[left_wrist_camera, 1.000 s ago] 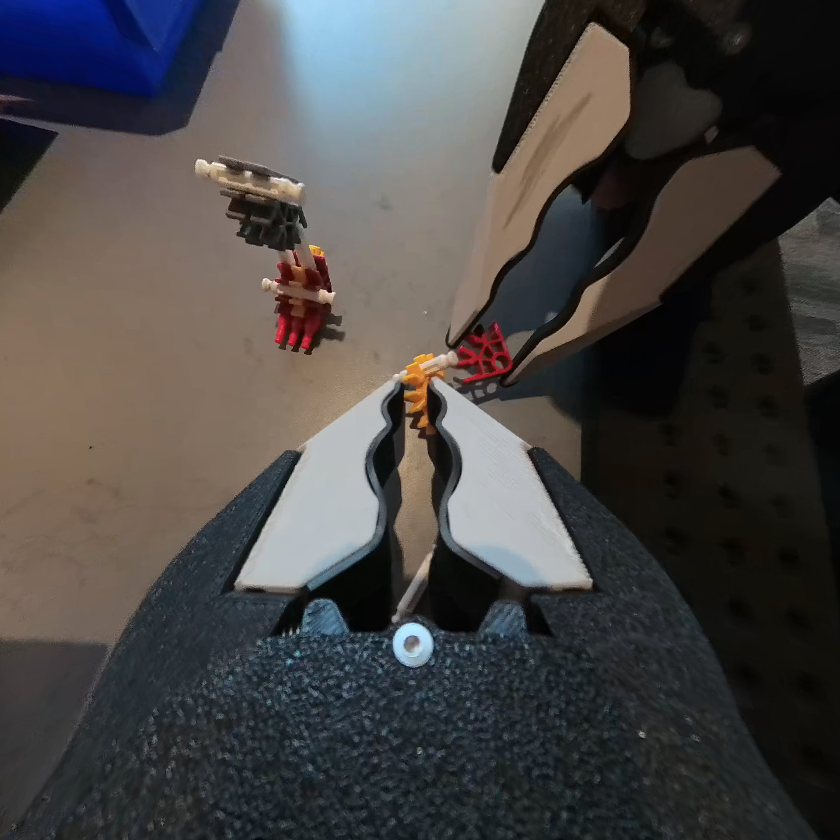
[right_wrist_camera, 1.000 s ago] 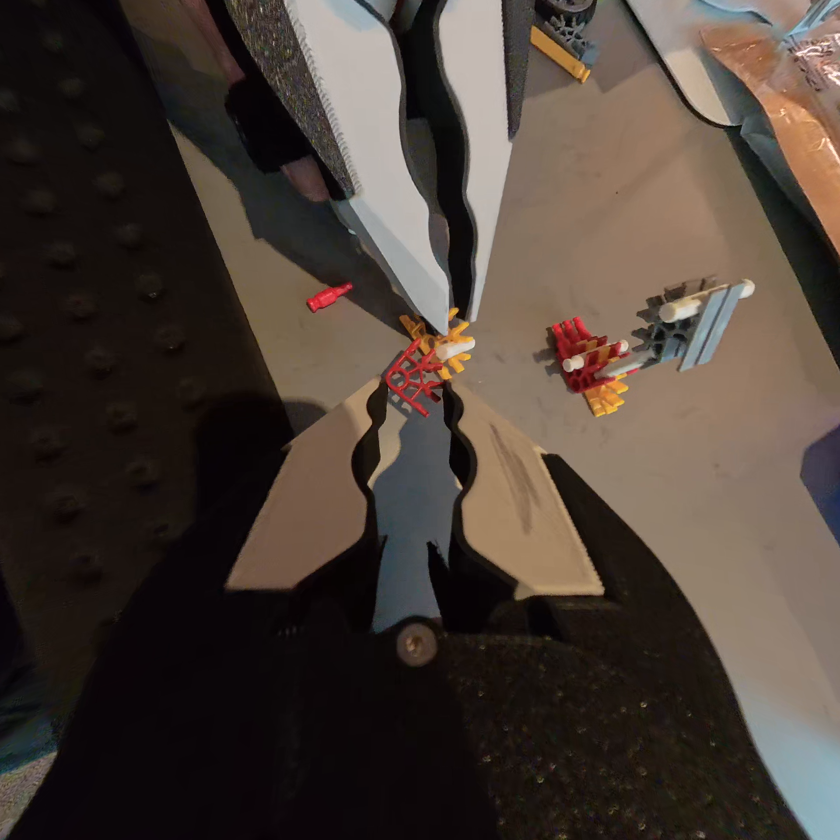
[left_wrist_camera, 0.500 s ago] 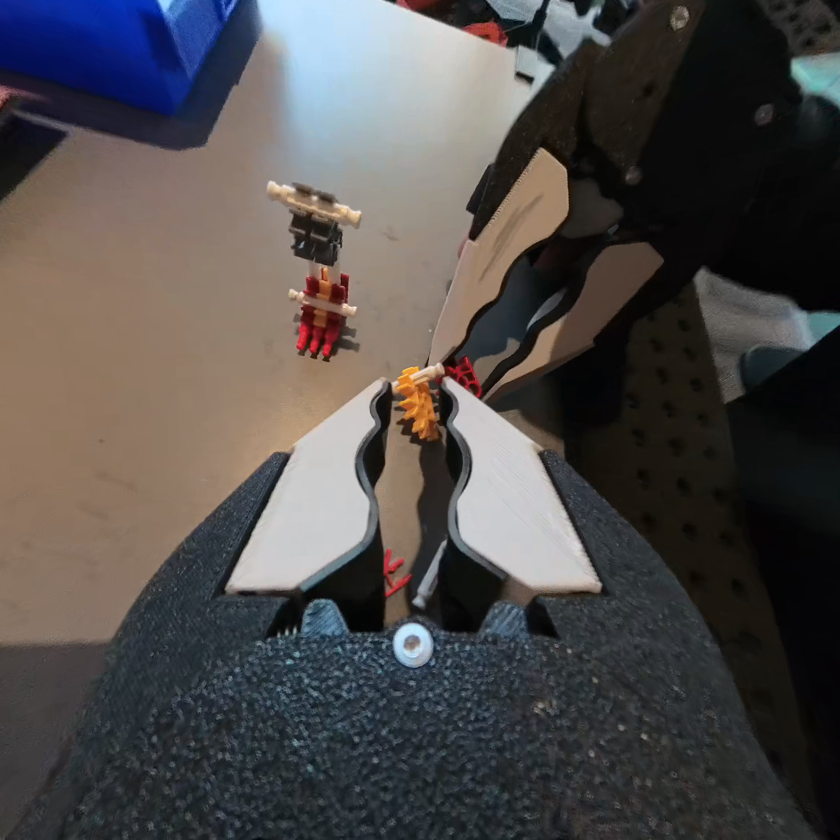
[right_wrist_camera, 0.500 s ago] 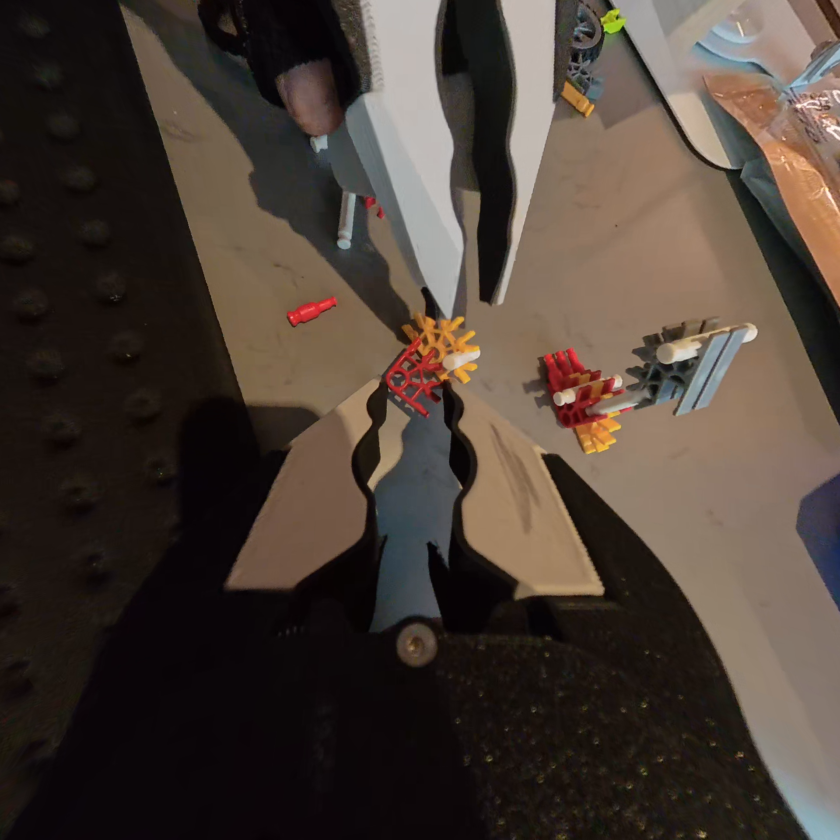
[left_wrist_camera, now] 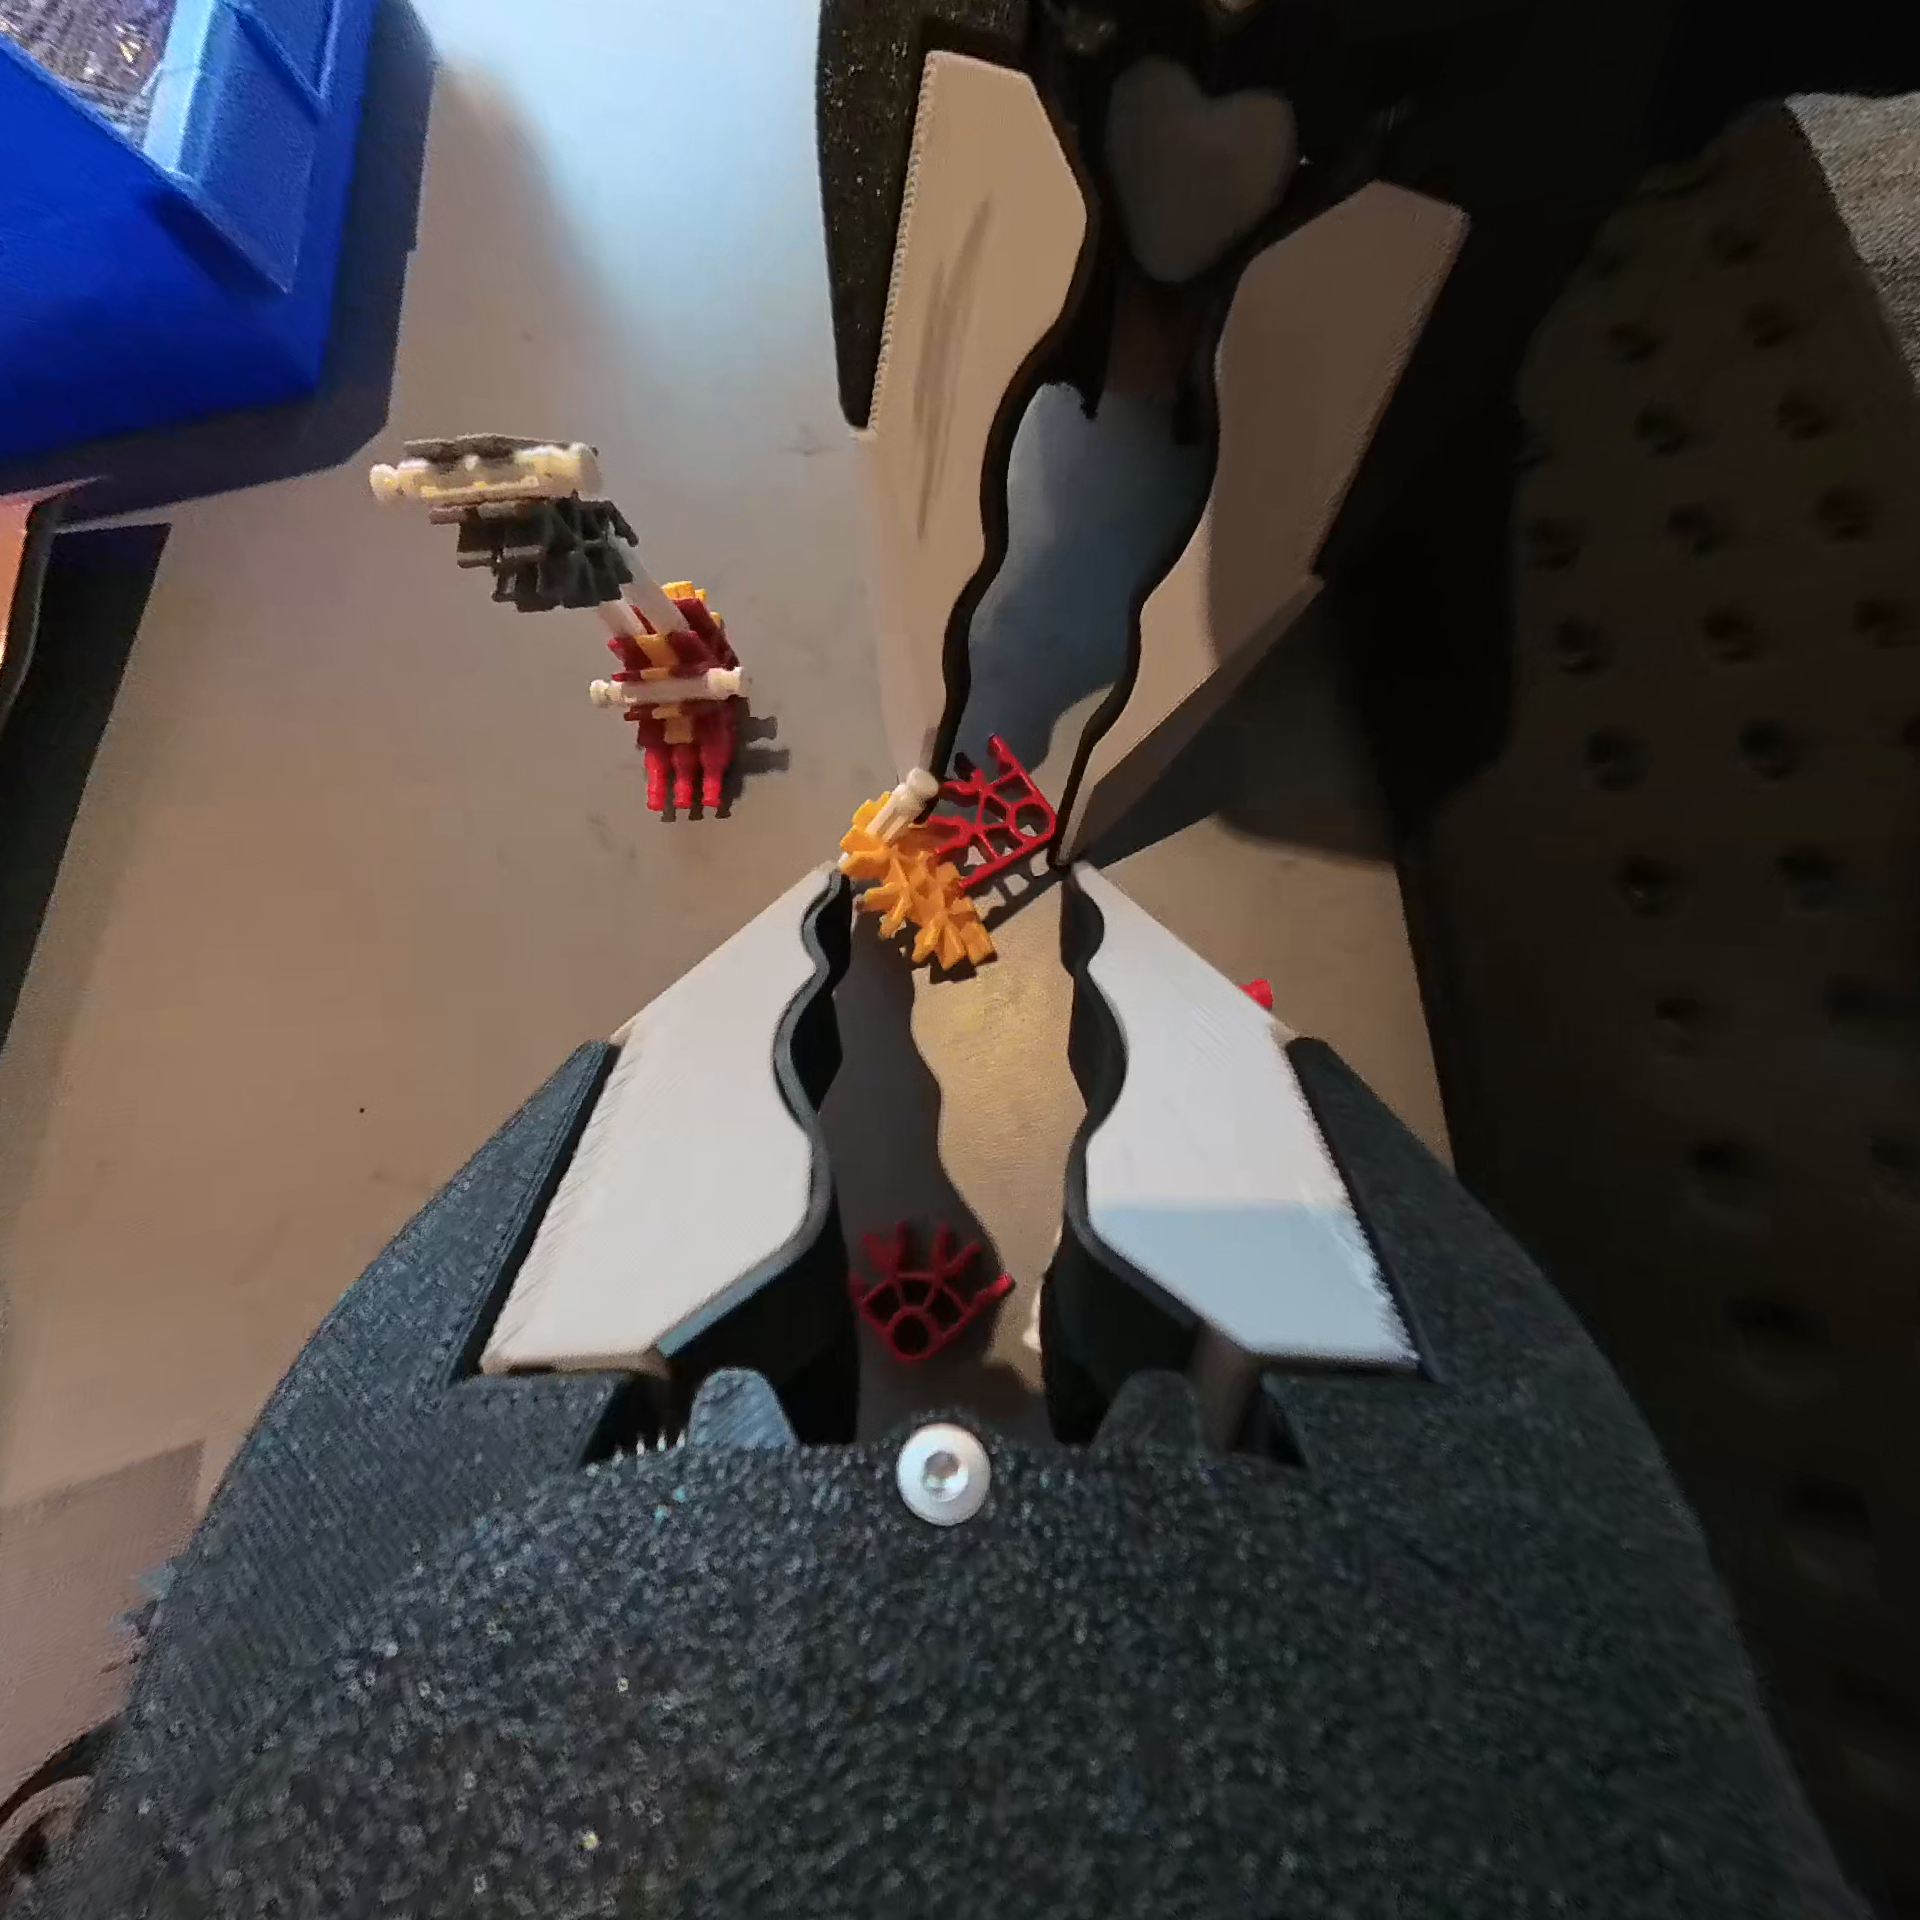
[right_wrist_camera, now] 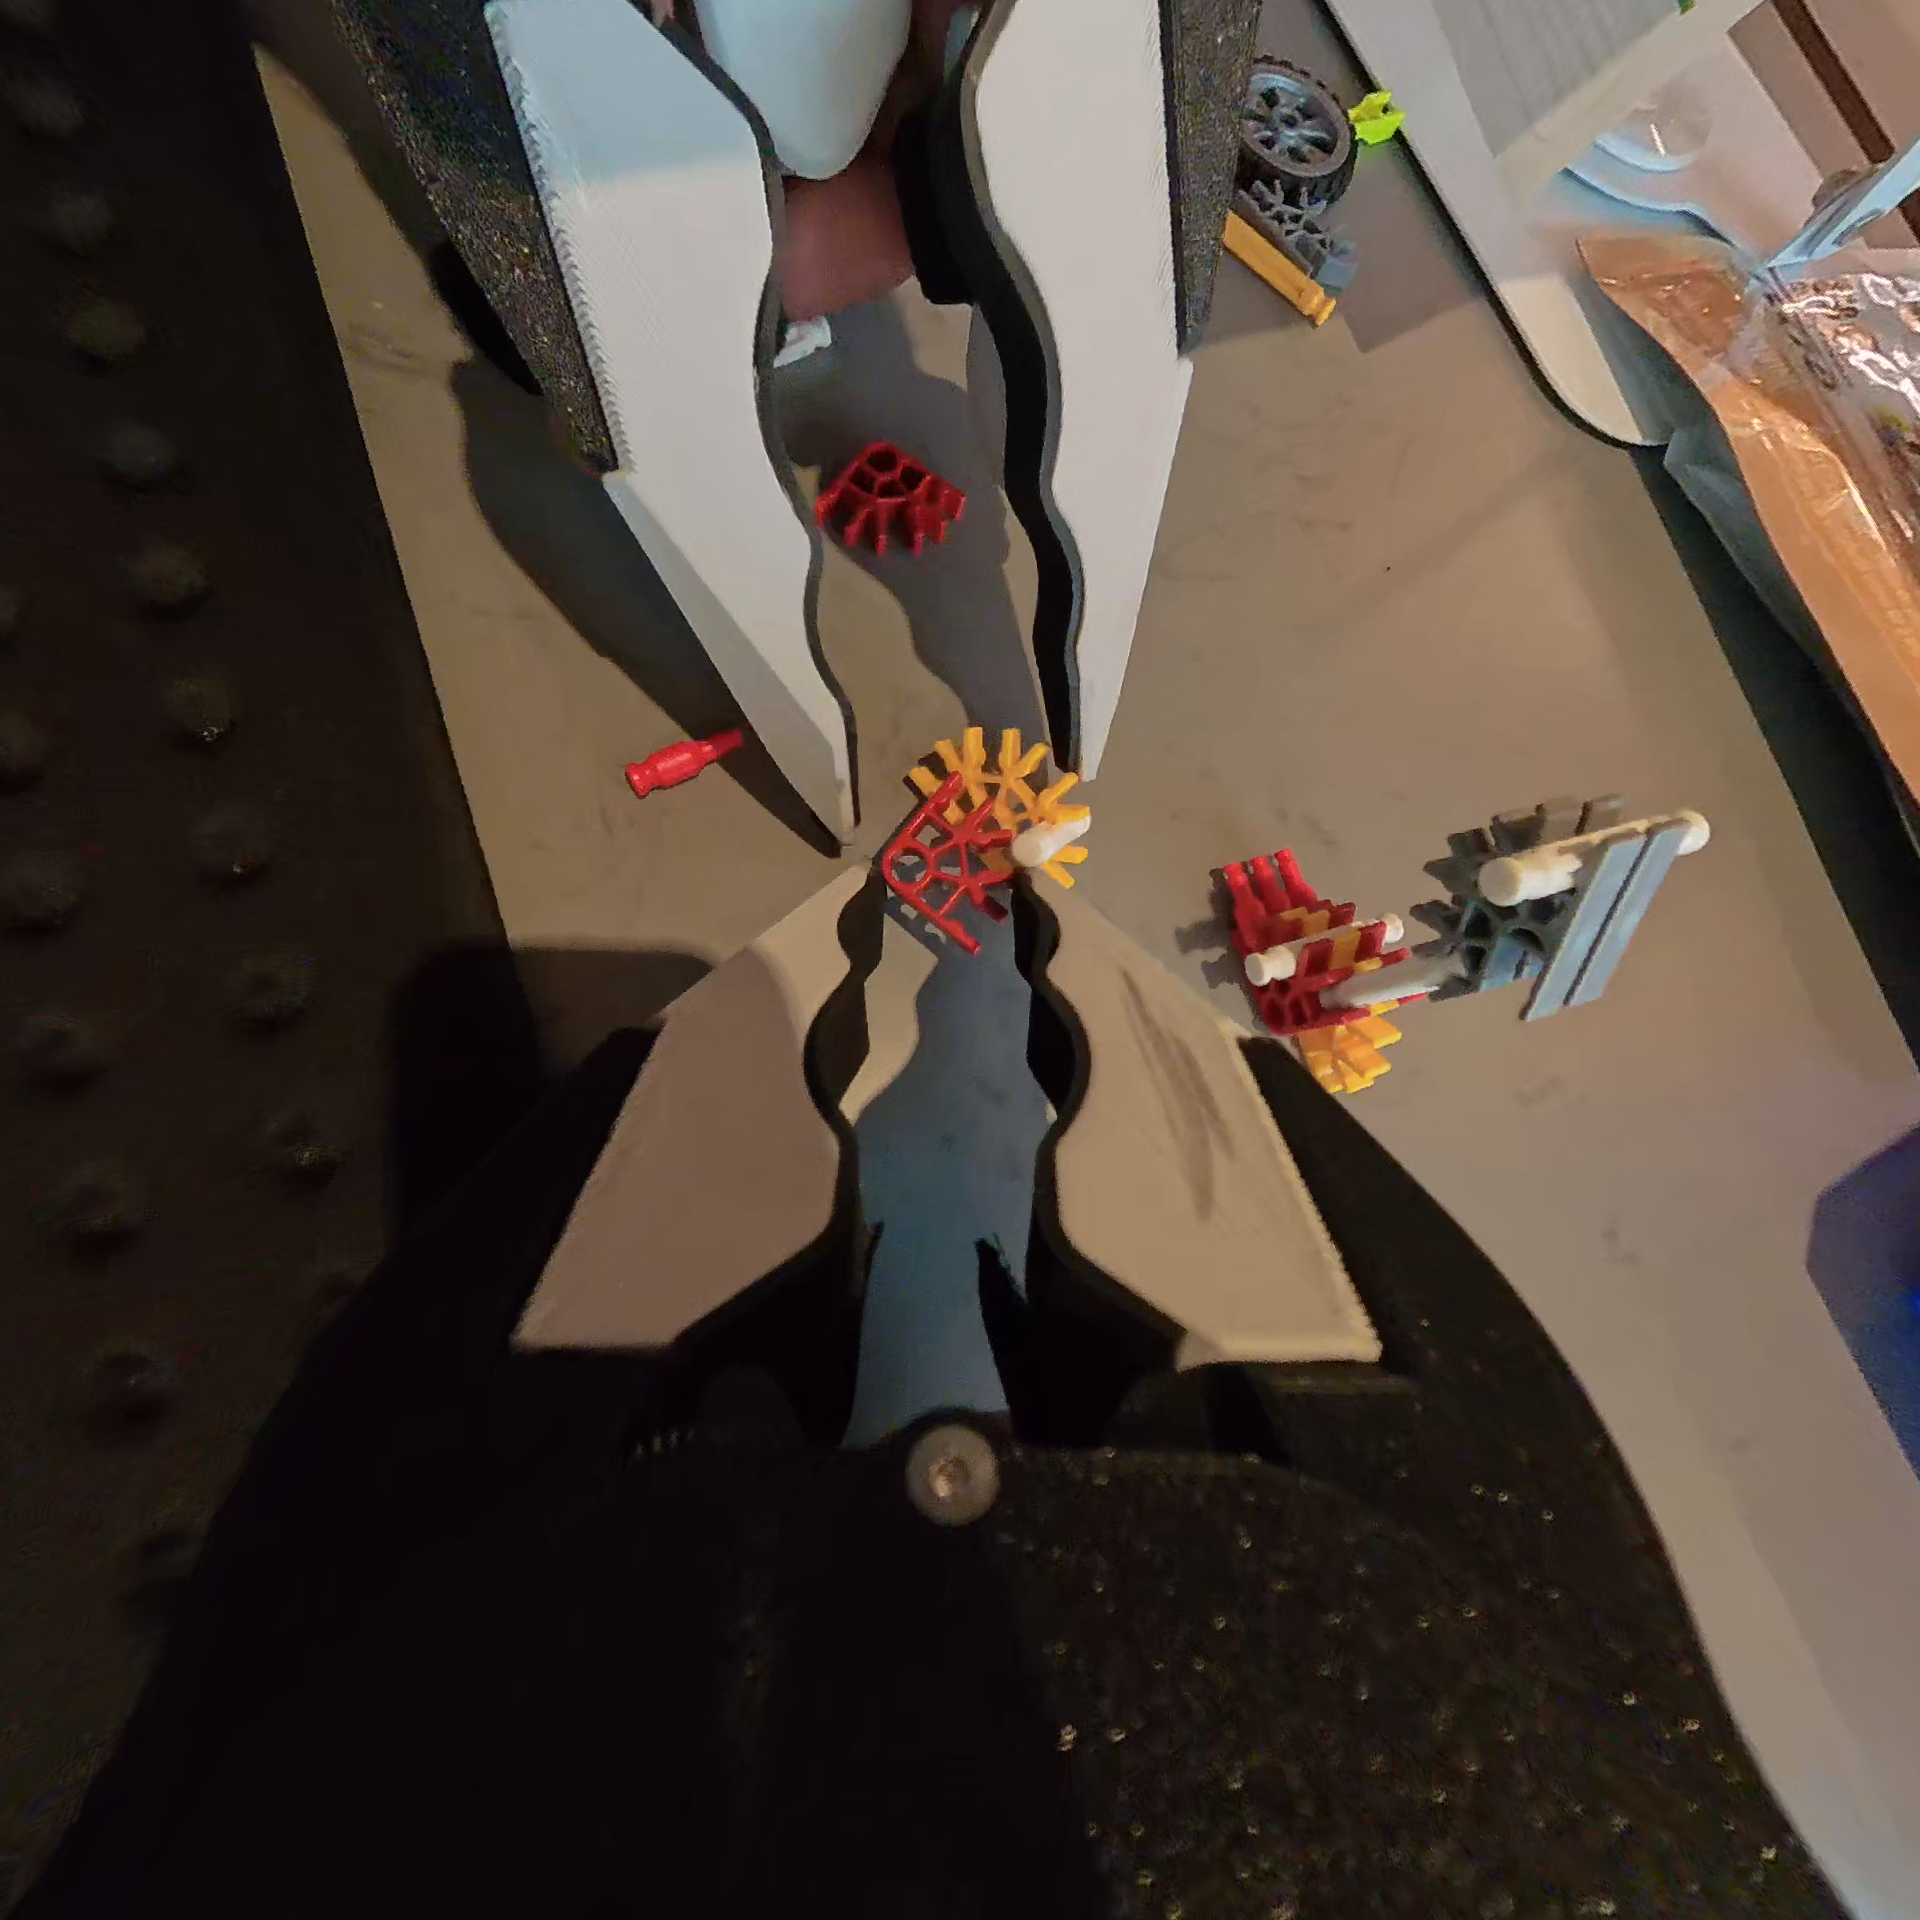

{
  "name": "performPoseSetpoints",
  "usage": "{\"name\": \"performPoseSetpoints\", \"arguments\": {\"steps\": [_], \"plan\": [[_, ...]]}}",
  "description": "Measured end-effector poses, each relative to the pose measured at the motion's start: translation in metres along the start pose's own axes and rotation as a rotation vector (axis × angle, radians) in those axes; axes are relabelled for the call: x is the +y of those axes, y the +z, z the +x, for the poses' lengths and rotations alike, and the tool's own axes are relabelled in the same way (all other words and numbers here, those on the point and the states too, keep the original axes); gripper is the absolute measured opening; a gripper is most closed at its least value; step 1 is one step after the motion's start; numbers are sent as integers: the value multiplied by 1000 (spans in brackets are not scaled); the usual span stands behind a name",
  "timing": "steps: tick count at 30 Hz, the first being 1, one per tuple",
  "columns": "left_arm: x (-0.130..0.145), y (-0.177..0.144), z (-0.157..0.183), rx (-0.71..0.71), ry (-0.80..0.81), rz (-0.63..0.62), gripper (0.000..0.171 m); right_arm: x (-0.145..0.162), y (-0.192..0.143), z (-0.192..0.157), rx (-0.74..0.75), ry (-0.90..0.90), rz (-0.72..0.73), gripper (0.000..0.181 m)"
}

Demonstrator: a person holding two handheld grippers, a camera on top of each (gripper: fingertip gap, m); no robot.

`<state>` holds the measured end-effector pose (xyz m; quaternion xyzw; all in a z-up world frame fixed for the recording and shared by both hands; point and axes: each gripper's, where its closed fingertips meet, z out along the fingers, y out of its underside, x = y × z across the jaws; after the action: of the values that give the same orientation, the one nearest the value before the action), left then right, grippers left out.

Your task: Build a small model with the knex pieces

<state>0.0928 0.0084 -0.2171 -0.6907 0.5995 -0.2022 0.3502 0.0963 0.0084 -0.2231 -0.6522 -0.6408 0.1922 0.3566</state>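
Connector cluster on desk between both tips | left hand-held gripper released, spread | right hand-held gripper seemingly pinching red piece | light, rigid, snaggy; grip flat faces

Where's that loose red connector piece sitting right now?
The loose red connector lies on the table, seen between the open left gripper's fingers near their base, closer to it than the yellow-and-red cluster.

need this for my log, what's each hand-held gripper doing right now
Left hand-held gripper: open, holding nothing, fingertips flanking the yellow connector.
Right hand-held gripper: shut on the red connector.
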Motion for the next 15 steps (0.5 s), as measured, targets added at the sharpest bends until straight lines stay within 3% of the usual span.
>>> {"name": "performPoseSetpoints", "arguments": {"steps": [15], "plan": [[4, 2, -8, -36, 2, -6, 35, -1, 4, 11, 53, 120, -42, 24]]}}
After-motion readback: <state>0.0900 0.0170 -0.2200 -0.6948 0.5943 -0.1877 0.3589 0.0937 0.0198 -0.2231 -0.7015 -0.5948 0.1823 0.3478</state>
